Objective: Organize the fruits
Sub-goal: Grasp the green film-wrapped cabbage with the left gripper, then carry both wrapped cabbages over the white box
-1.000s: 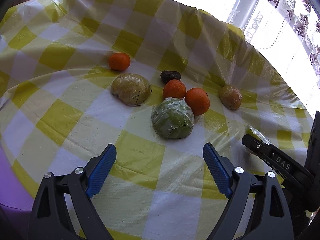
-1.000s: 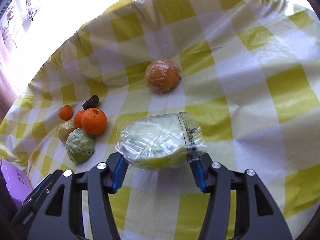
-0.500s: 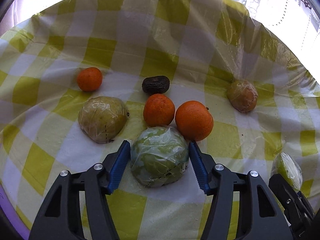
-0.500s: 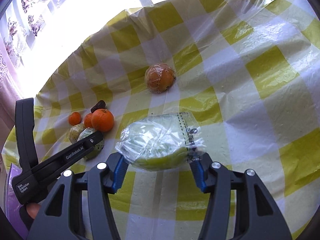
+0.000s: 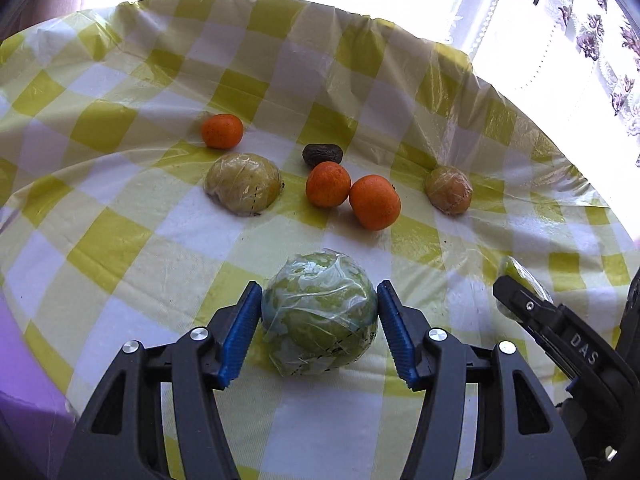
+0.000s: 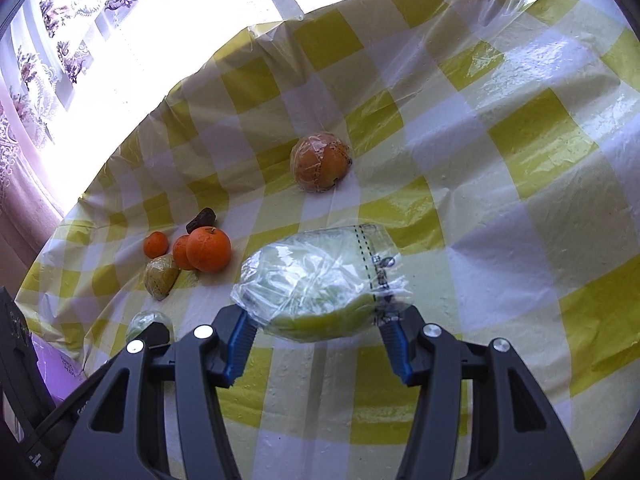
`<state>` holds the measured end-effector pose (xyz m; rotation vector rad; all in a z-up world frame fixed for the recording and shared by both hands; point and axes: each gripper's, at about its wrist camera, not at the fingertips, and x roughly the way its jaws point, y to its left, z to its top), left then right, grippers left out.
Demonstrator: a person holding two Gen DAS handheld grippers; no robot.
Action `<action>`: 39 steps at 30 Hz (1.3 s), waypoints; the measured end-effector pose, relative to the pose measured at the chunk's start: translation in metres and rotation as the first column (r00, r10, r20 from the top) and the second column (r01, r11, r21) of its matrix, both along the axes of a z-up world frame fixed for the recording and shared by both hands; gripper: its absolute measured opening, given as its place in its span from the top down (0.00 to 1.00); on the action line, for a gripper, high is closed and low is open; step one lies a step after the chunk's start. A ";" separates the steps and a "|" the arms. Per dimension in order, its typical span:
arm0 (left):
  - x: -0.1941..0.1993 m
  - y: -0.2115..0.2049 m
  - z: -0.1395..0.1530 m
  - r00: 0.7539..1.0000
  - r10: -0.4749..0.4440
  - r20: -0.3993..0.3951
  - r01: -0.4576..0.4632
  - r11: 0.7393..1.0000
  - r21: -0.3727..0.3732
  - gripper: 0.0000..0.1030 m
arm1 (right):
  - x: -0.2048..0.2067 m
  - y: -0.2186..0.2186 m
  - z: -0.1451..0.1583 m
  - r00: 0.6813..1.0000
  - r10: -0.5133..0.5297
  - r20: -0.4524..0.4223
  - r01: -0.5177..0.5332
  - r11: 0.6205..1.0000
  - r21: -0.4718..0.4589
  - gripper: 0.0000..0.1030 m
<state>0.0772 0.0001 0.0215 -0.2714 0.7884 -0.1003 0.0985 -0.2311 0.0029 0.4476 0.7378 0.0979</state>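
Note:
My left gripper (image 5: 319,328) is shut on a plastic-wrapped green fruit (image 5: 320,314) and holds it nearer me than the other fruit. My right gripper (image 6: 316,332) is shut on a wrapped pale green fruit (image 6: 320,280), held above the cloth. On the yellow checked tablecloth (image 5: 120,240) lie three oranges (image 5: 374,207), a wrapped yellow fruit (image 5: 242,188), a dark fruit (image 5: 322,155) and a wrapped brownish fruit (image 5: 448,189). The right wrist view shows the wrapped orange-brown fruit (image 6: 320,162) and the orange cluster (image 6: 208,249).
The table's far edge meets a bright window with lace curtains (image 5: 580,40). A purple object (image 6: 56,364) lies at the near left table edge. The right gripper's body (image 5: 560,340) shows at the right of the left wrist view.
My left gripper closed on the wrapped green fruit and drew it back, away from the oranges. My right gripper keeps its hold on the pale green fruit.

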 end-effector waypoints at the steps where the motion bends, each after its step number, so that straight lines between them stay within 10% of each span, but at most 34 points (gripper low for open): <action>1: -0.004 0.000 -0.001 1.000 -0.002 -0.003 0.002 1.000 0.004 0.46 | 0.000 0.000 0.000 1.000 -0.003 -0.001 0.003 1.000 0.000 0.46; 13: -0.041 0.006 -0.004 1.000 0.001 -0.019 -0.001 1.000 -0.016 0.46 | -0.010 0.002 0.000 1.000 -0.019 -0.019 0.019 1.000 -0.005 0.46; 39: -0.167 0.032 -0.005 0.993 -0.121 0.011 0.120 0.992 0.041 0.45 | -0.176 0.063 0.004 0.997 0.017 -0.072 -0.032 0.975 -0.221 0.46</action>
